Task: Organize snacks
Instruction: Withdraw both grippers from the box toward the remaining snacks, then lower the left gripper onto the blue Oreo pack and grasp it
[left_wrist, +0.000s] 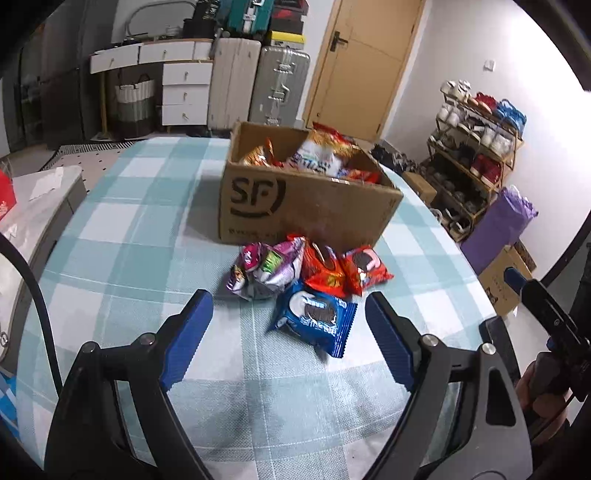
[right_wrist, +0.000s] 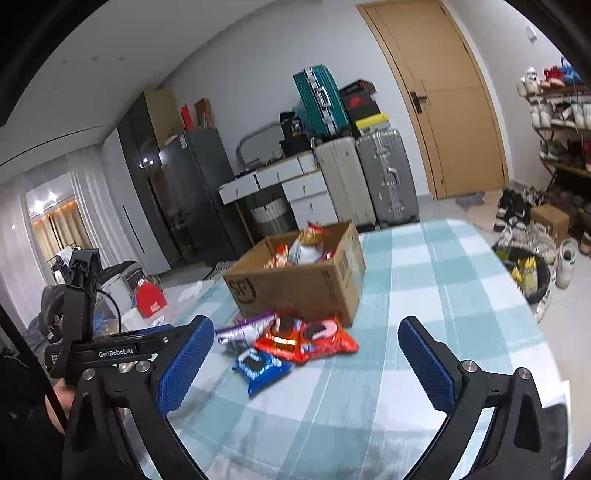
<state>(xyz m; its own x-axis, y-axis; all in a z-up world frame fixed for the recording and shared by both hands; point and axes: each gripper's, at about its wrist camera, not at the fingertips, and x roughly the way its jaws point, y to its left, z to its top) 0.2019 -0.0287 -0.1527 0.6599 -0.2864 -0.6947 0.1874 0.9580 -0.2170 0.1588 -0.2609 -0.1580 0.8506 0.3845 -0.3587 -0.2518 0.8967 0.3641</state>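
Observation:
A cardboard box (left_wrist: 295, 206) marked SF stands on the checked tablecloth (left_wrist: 140, 221) with several snack bags inside. In front of it lie a blue cookie packet (left_wrist: 314, 317), two red cookie packets (left_wrist: 325, 271) and purple packets (left_wrist: 264, 269). My left gripper (left_wrist: 288, 306) hovers open just before the blue packet, nothing between its fingers. In the right wrist view the same box (right_wrist: 295, 284), blue packet (right_wrist: 260, 367) and red packets (right_wrist: 310, 338) lie ahead of my right gripper (right_wrist: 306, 332), which stands wide open and empty. The left gripper body (right_wrist: 110, 347) shows at the left there.
Suitcases (left_wrist: 258, 85), white drawers (left_wrist: 184, 92) and a wooden door (left_wrist: 362, 62) stand behind the table. A shoe rack (left_wrist: 476, 147) and purple bag (left_wrist: 498, 225) are to the right. A grey cabinet (left_wrist: 37, 206) sits beside the table's left edge.

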